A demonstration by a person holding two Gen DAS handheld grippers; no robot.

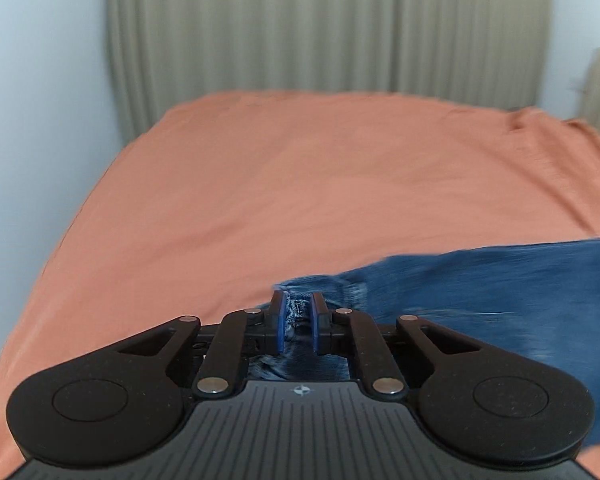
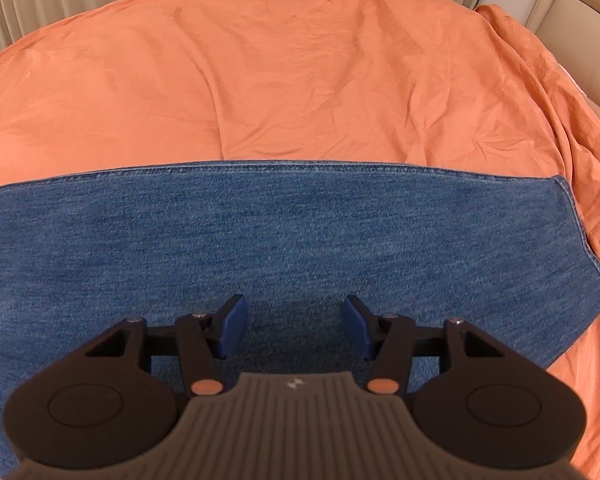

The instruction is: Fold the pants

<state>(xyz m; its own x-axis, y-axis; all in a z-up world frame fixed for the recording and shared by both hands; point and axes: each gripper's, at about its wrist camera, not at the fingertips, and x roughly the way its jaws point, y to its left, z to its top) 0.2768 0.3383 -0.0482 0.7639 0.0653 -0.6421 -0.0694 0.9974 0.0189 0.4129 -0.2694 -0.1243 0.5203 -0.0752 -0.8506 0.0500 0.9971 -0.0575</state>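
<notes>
Blue denim pants (image 2: pixel 284 224) lie flat across an orange bedsheet (image 2: pixel 284 72). In the right wrist view their seamed far edge runs left to right and their end sits at the right. My right gripper (image 2: pixel 294 322) is open and empty, just above the denim. In the left wrist view my left gripper (image 1: pixel 299 312) is shut on a frayed end of the pants (image 1: pixel 500 288), with denim bunched between the blue pads. The rest of the pants trails off to the right, blurred.
The orange sheet (image 1: pixel 300 184) covers a bed. Beige curtains (image 1: pixel 320 24) hang behind it and a pale wall (image 1: pixel 36 100) stands at the left. A cream headboard or chair (image 2: pixel 572 12) is at the far right, beside rumpled sheet folds.
</notes>
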